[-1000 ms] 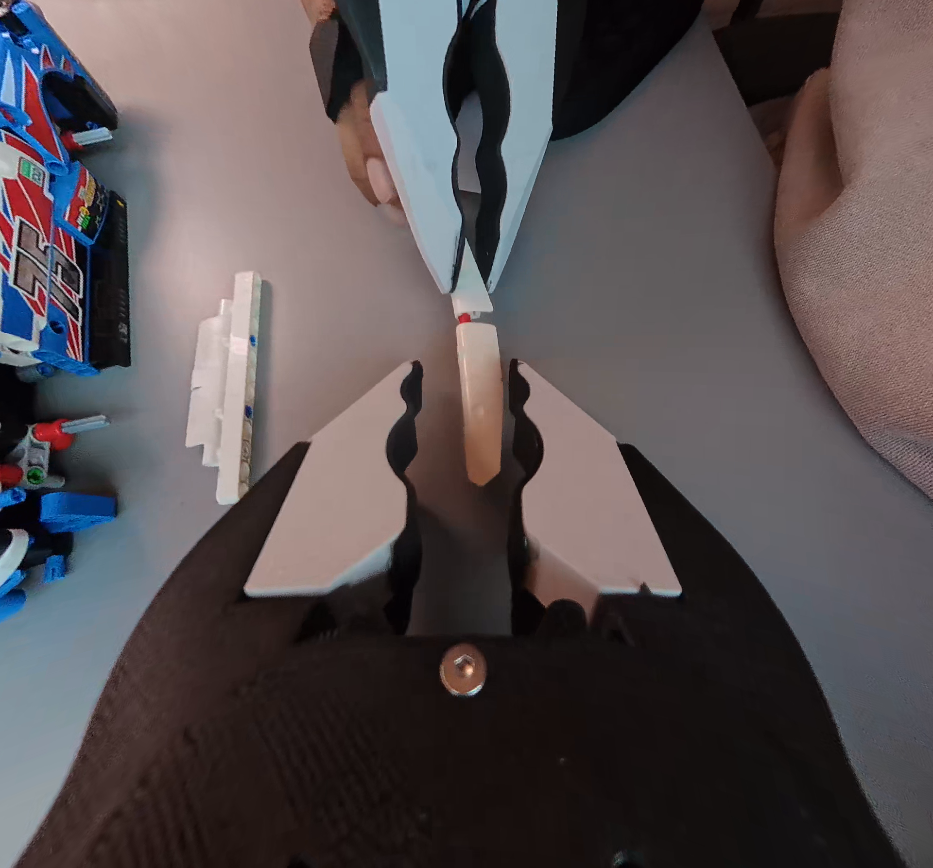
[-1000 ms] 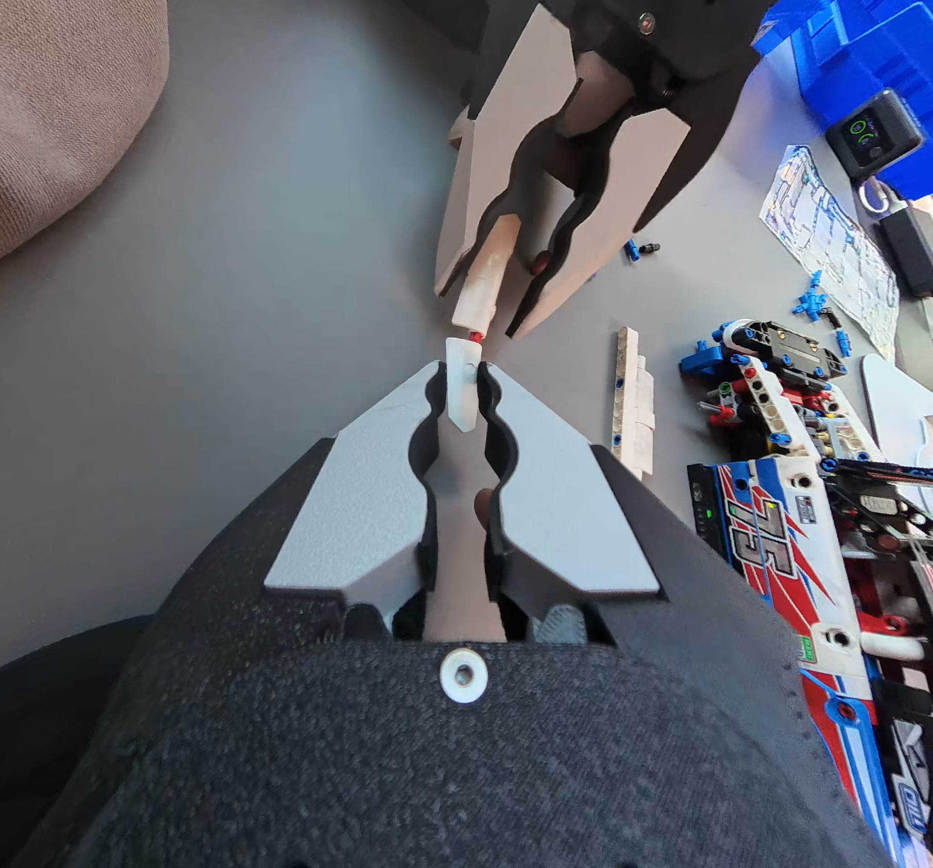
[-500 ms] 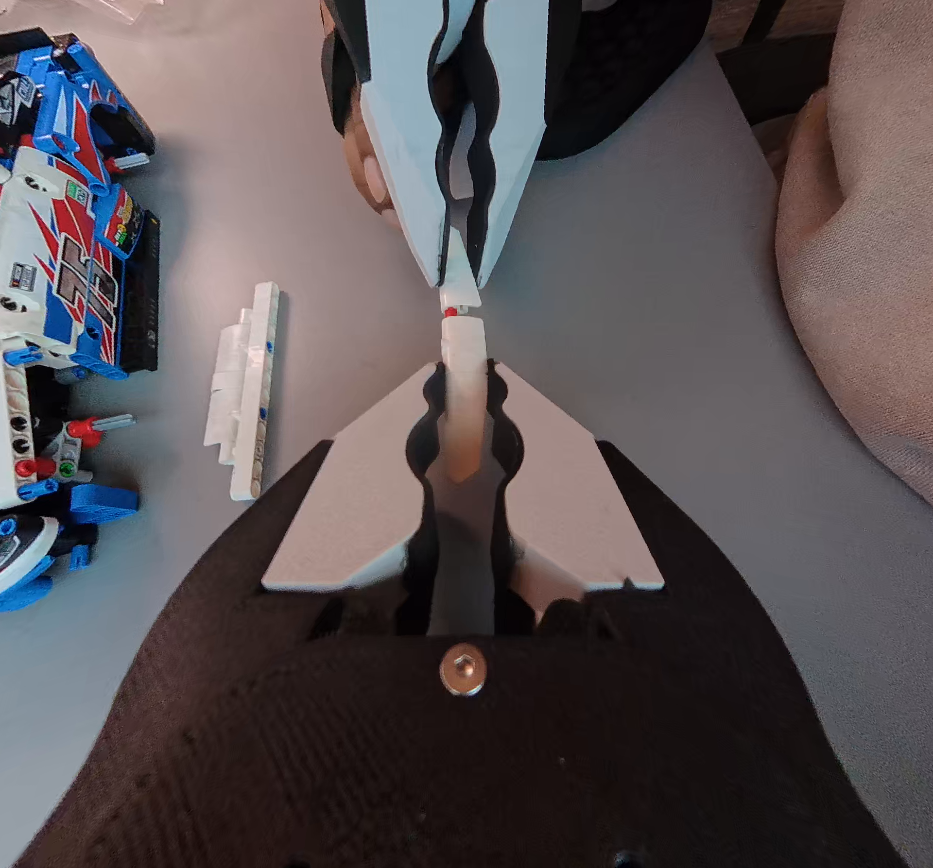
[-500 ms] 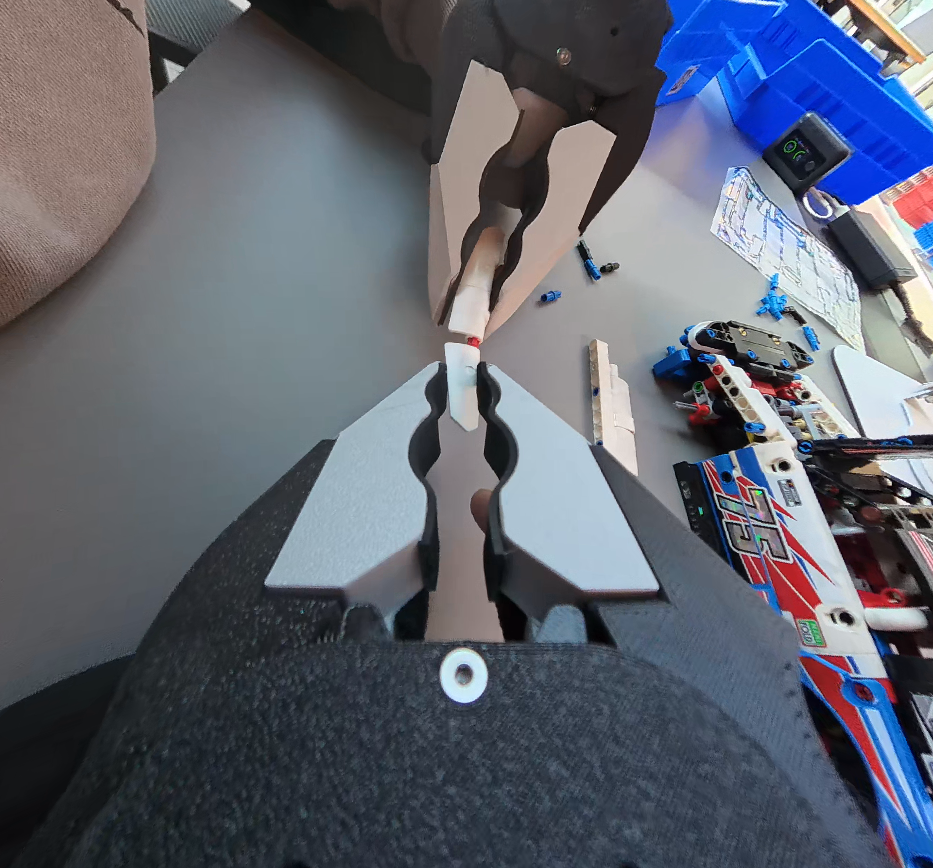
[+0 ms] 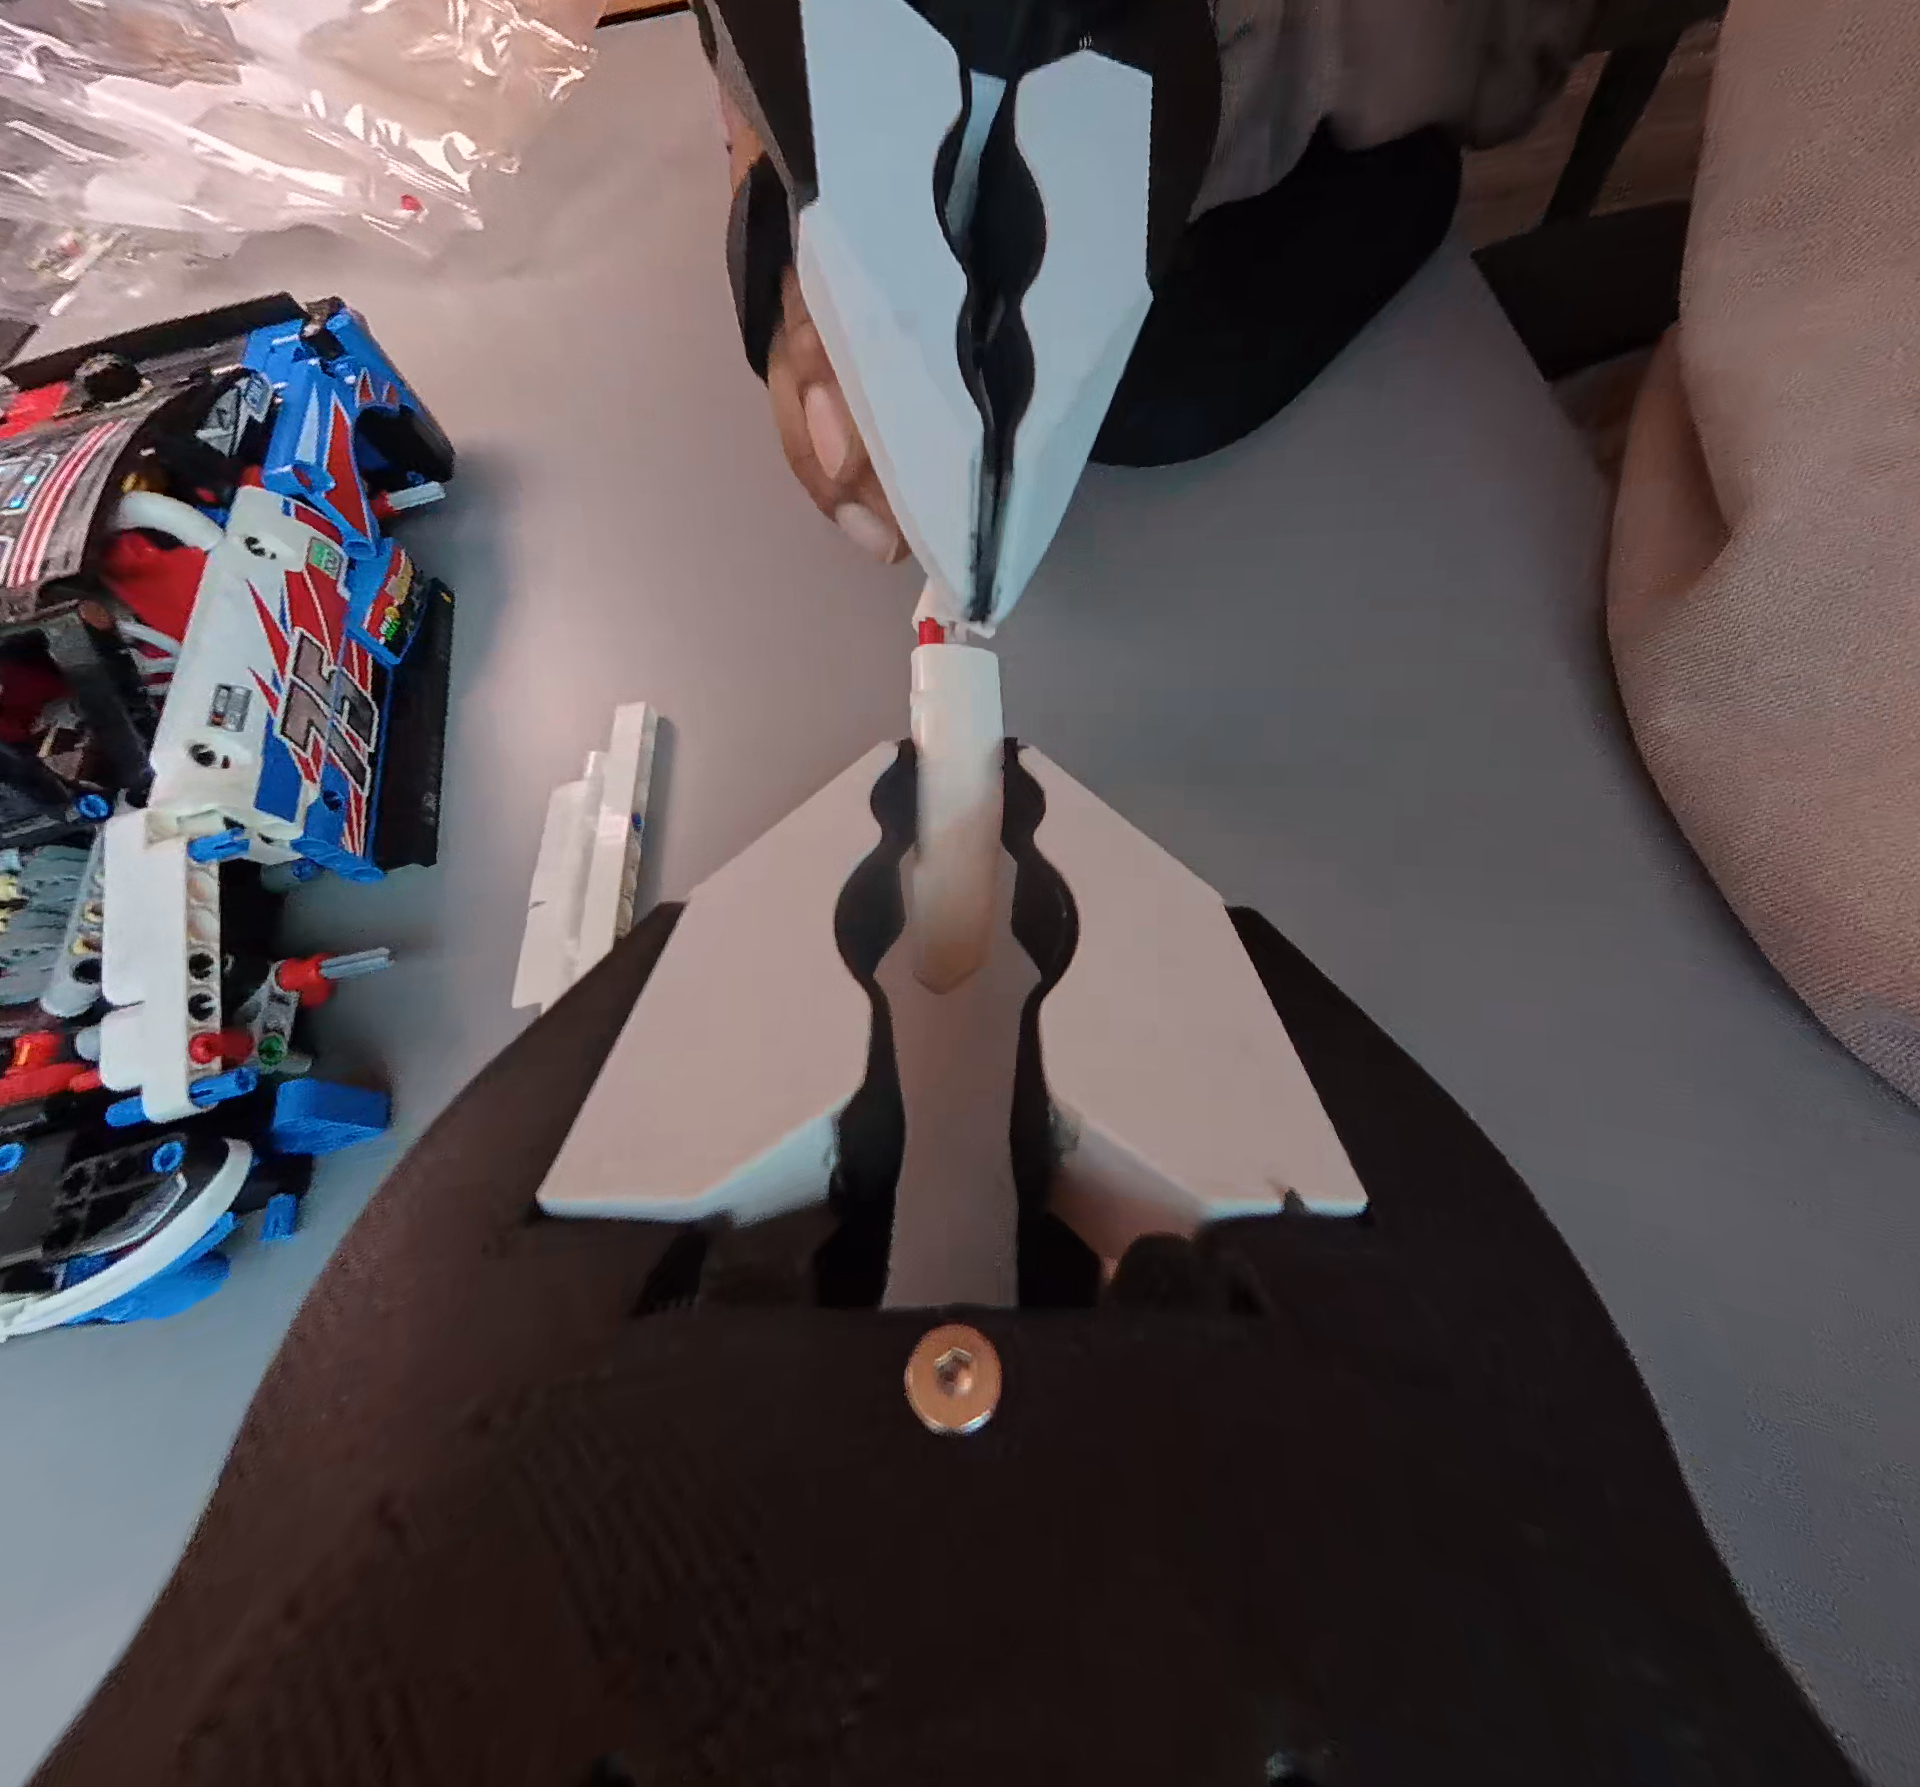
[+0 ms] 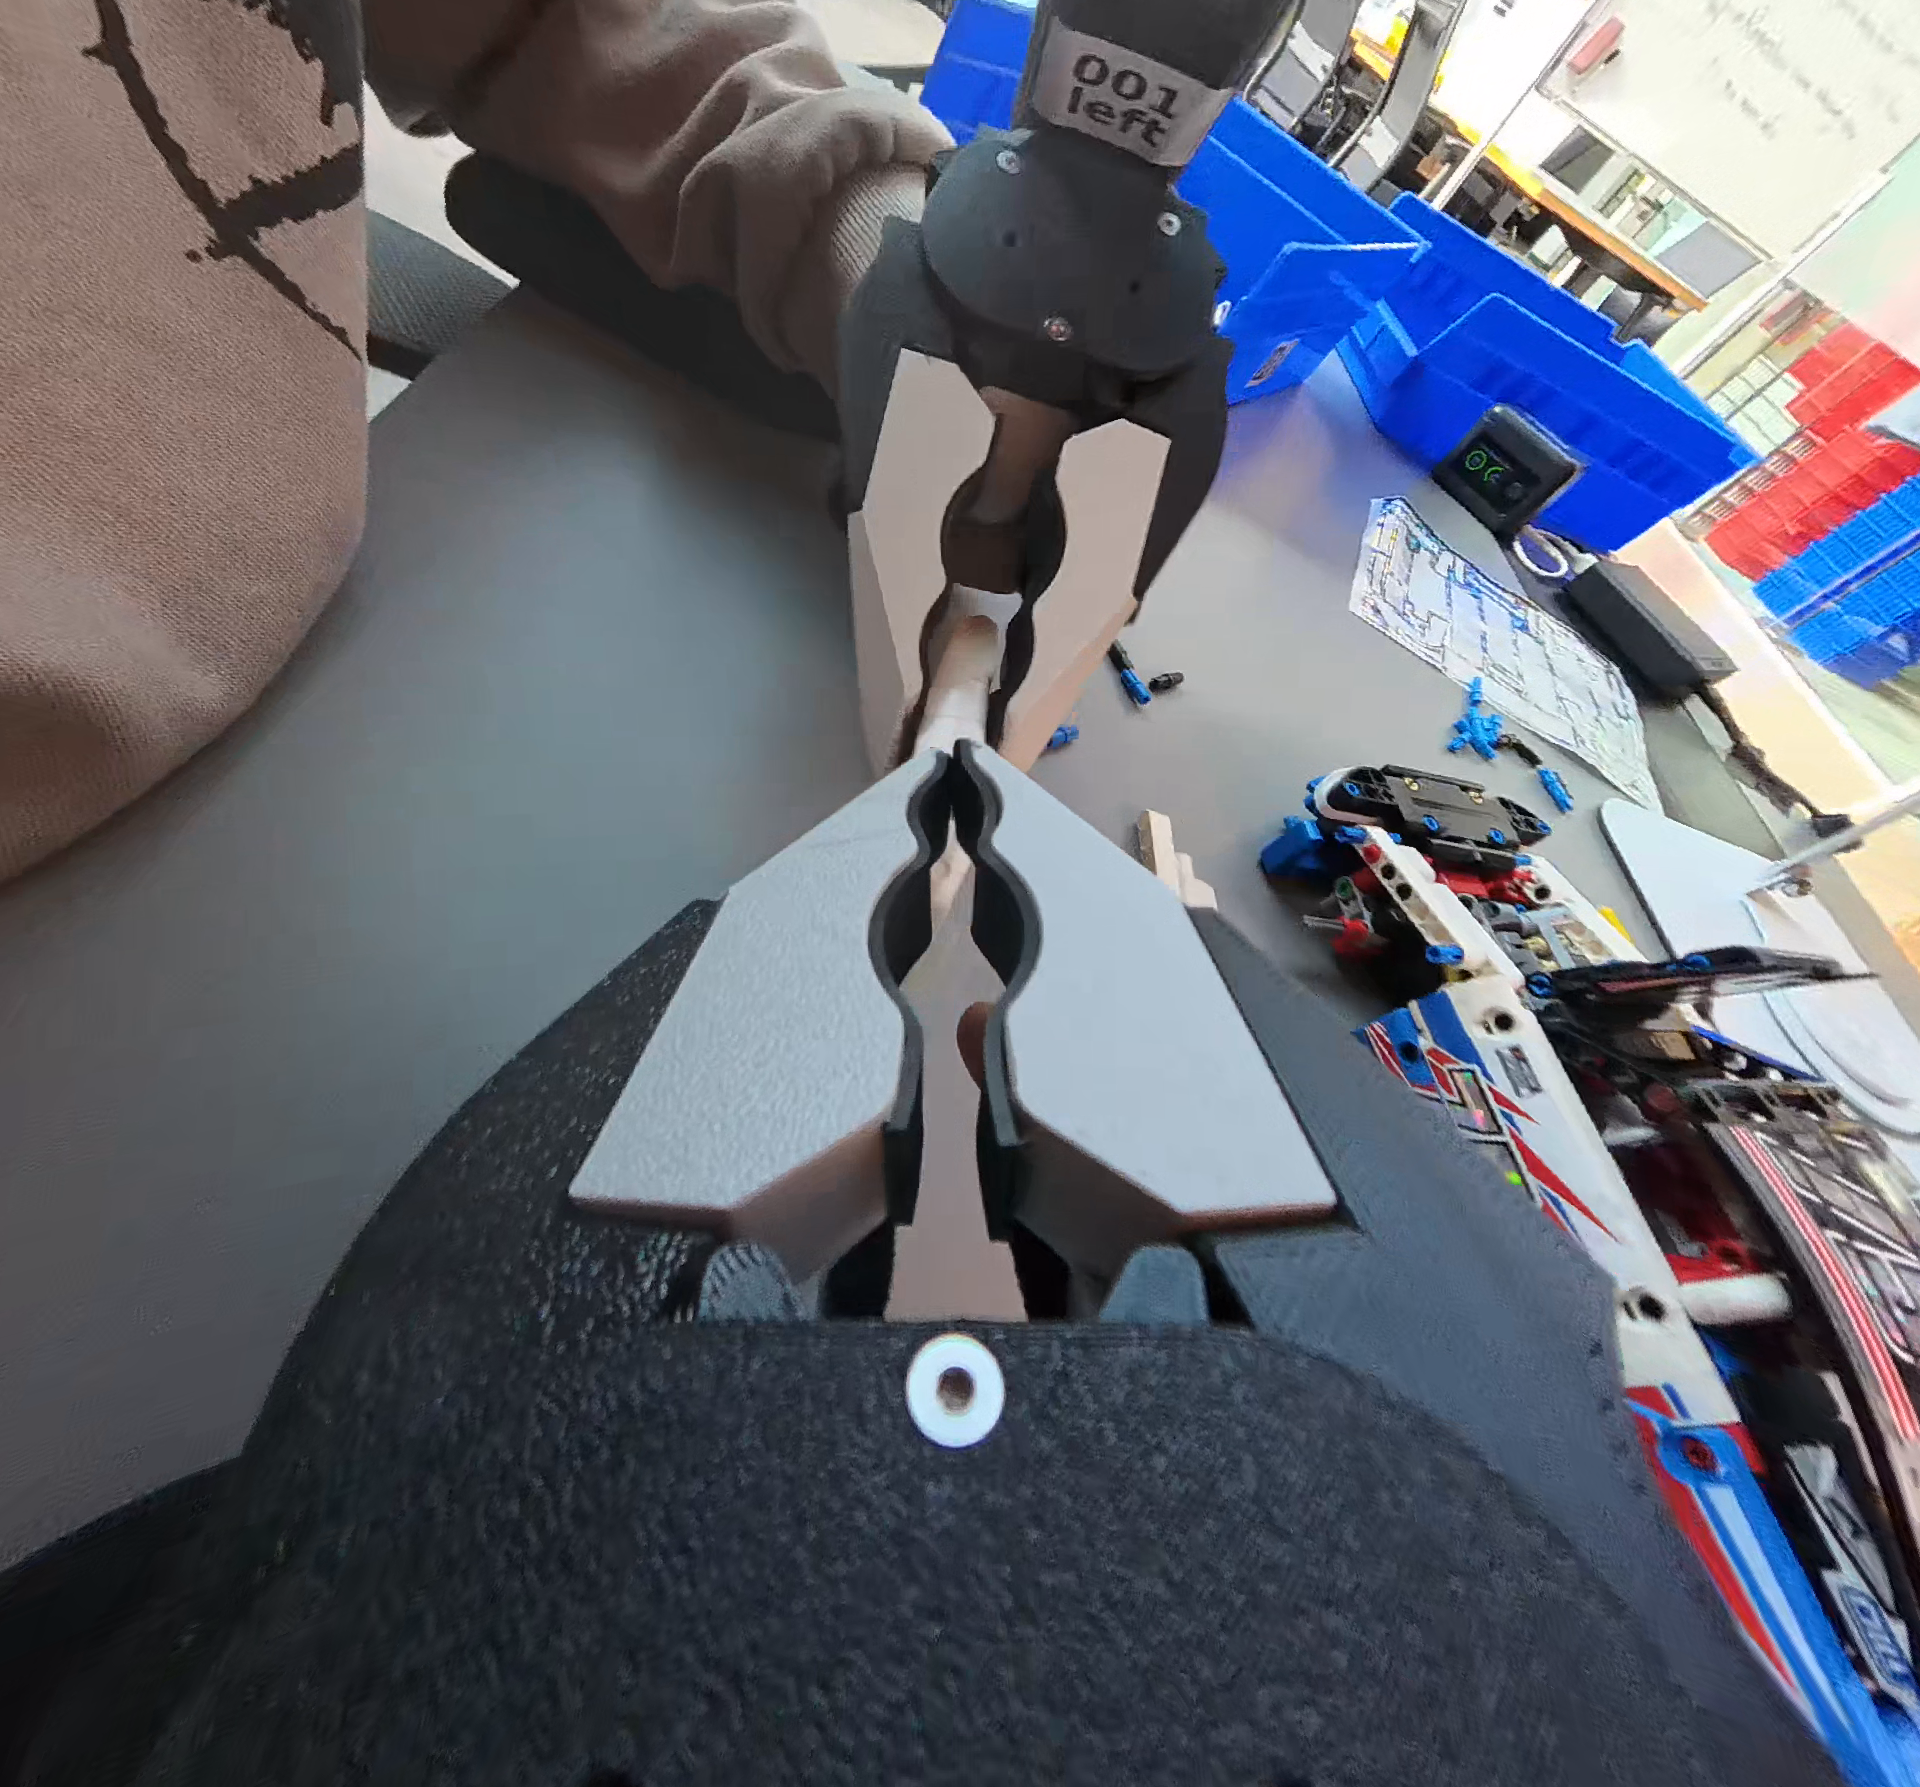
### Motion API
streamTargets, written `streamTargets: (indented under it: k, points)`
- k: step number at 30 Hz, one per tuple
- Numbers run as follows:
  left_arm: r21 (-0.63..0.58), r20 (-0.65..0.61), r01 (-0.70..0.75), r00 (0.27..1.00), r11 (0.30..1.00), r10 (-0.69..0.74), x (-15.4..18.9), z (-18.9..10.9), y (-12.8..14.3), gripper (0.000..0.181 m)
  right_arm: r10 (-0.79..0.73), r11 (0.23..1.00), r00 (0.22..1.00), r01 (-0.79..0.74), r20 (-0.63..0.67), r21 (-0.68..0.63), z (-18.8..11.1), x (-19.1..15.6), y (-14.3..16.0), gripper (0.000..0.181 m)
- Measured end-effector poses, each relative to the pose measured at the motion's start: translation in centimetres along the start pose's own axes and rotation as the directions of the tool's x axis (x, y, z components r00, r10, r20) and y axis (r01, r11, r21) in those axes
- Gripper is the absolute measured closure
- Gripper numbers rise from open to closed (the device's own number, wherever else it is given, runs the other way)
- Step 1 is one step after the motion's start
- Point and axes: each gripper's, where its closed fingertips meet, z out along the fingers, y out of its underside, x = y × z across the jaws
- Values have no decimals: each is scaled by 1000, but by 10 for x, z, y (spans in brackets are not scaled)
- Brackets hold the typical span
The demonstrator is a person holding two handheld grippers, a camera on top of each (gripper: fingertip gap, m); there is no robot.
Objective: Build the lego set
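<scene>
The left gripper [image 5: 957,758] pinches a curved white piece [image 5: 956,802] between its jaws above the grey tabletop [image 5: 1299,698], tip to tip with the right gripper [image 5: 971,610], whose jaws are pressed onto a small white piece [image 5: 928,607] carrying a red pin [image 5: 932,633].

Black-bodied grippers [image 5: 956,761], pale grey fingers [image 5: 727,989], brown sleeve [image 6: 665,106]

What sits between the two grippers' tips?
In the left wrist view, a red pin bridges the gap: left gripper holds a white panel; right gripper pinches a smaller piece.
</scene>
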Motion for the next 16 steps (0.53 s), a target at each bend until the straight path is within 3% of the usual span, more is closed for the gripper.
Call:
streamTargets:
  k: [8, 11, 13, 16]
  points:
    - [-75, 65, -55, 996, 996, 60, -8, 2, 14, 167, 254, 963, 965, -246, -63, 113, -29, 41, 3, 179]
    - [-63, 134, -100, 985, 993, 108, -15, -1, 9, 167, 329, 942, 944, -326, -26, 80, -32, 41, 9, 171]
    - [-68, 215, -178, 958, 982, 189, -24, -5, 4, 167, 376, 925, 926, -376, 14, 44, -29, 36, 12, 162]
    - [-117, 359, -348, 859, 930, 366, -38, -14, -4, 167, 470, 882, 882, -470, 44, 15, -20, 32, 14, 157]
